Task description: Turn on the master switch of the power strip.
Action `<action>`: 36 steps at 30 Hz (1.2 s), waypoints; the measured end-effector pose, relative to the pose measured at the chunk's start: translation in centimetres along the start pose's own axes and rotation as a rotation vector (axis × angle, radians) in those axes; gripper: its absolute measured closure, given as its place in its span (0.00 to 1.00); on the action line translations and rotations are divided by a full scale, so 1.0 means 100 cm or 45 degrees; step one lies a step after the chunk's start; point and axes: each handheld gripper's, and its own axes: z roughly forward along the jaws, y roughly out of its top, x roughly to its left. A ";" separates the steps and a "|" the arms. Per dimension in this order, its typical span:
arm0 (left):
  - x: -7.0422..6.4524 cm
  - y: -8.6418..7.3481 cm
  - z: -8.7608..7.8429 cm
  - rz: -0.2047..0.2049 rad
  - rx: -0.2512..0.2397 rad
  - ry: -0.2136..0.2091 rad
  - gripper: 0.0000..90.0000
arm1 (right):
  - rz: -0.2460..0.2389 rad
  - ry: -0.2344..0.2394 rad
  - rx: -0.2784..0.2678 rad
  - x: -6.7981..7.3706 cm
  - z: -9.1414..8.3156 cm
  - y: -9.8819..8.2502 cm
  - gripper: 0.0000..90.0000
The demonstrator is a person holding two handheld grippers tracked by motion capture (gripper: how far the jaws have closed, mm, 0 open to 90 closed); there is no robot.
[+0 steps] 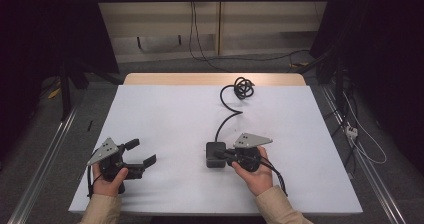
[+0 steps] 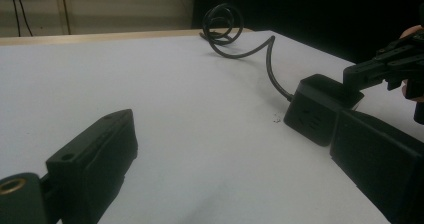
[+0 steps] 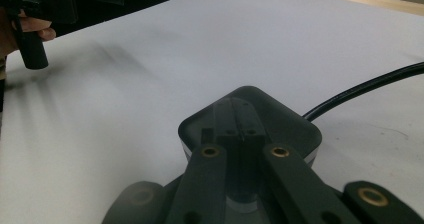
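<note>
the left gripper [image 1: 137, 154] rests at the near left of the white table [image 1: 170, 114], held low in the person's left hand [image 1: 107, 180], and its two black jaws stand wide apart with nothing between them (in the left gripper view they frame bare tabletop). it points across toward the middle, which looks like a waiting posture: ready to help but clear of the work.

further right, a little past the table's middle, sits the black power adapter [image 1: 215, 154], a squarish block with rounded corners lying flat on the surface. its black cable [image 1: 231, 115] leaves the far side, snakes away over the table and ends in a loose coil [image 1: 243, 87] near the far edge, so the slack is out of the way.

the right gripper [image 1: 223, 155], held in the right hand [image 1: 255, 176], reaches in from the adapter's right side, and its jaws are drawn together, tips over the top face of the block [image 3: 250, 121]. whether they pinch some small feature there or merely press on it cannot be told, since the tips hide the spot. the level approach suggests the block is being steadied or probed rather than lifted. the grey three-cornered plate [image 1: 252, 140] rides on top of this gripper.
</note>
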 end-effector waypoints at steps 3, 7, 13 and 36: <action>0.000 0.000 0.000 -0.001 -0.001 -0.001 0.05 | -0.005 -0.005 -0.002 0.000 0.000 0.000 1.00; 0.000 0.000 0.000 -0.001 -0.002 0.001 0.05 | 0.005 -0.002 -0.001 0.000 0.000 0.000 1.00; -0.001 0.000 0.000 0.000 0.000 -0.002 0.05 | 0.007 -0.004 0.000 0.000 0.000 -0.001 1.00; 0.000 0.000 0.000 0.002 0.007 0.001 0.05 | -0.005 -0.015 0.009 0.002 0.001 0.000 1.00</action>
